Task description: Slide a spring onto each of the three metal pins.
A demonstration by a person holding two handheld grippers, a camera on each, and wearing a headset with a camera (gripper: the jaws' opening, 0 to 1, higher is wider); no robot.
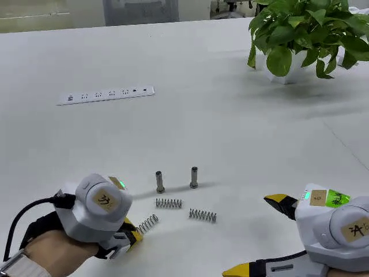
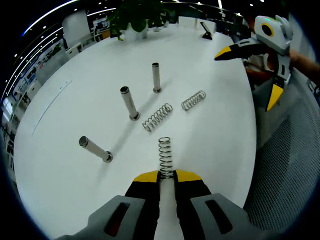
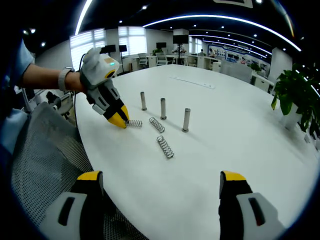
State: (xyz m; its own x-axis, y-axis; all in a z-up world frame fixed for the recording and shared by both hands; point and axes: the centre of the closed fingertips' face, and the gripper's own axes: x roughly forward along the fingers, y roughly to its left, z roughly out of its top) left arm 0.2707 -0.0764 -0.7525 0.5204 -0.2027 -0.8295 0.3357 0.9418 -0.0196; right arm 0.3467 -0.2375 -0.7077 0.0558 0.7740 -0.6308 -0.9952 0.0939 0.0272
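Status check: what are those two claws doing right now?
Left gripper shut on one spring. Right gripper open. Three pins bare, two springs loose.

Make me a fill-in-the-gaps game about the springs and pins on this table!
1. The left gripper is pinching one end of a ____.
2. ____ metal pins stand upright on the table.
3. The right gripper is wide ____.
Missing words: spring, three, open.
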